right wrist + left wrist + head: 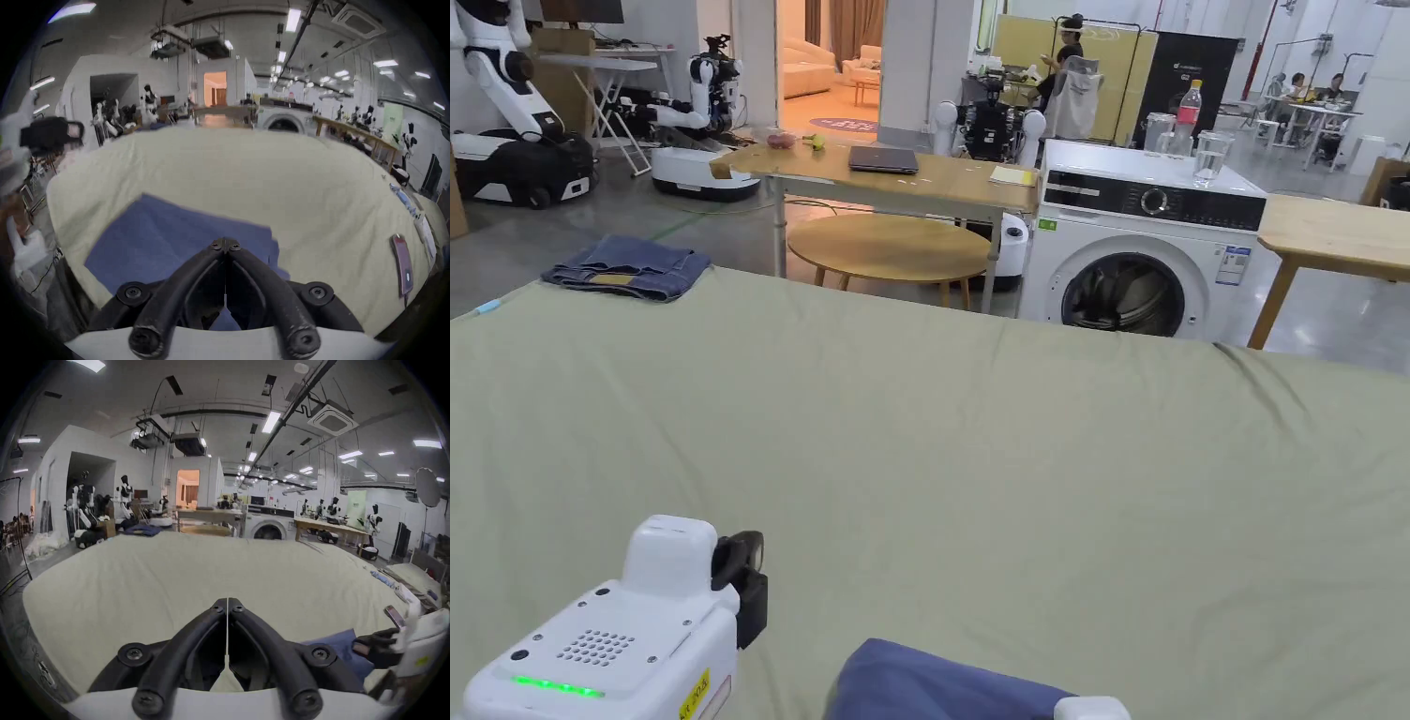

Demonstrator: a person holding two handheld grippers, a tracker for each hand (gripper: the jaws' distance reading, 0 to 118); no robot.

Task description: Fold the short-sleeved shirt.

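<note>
A blue shirt (937, 684) lies flat as a folded rectangle on the pale green sheet (1012, 450), at the near edge. In the right gripper view the shirt (170, 238) spreads under and ahead of my right gripper (225, 242), whose jaws are shut with no cloth between them. My left gripper (227, 603) is also shut and holds nothing; it hovers over bare sheet to the left of the shirt (341, 645). The left gripper's white housing (628, 628) sits at the bottom left of the head view.
Folded jeans (628, 267) rest on the sheet's far left corner. A phone (401, 265) lies on the sheet at the right. Beyond the far edge stand a washing machine (1144, 253), wooden tables (900, 183) and parked robots (703, 112).
</note>
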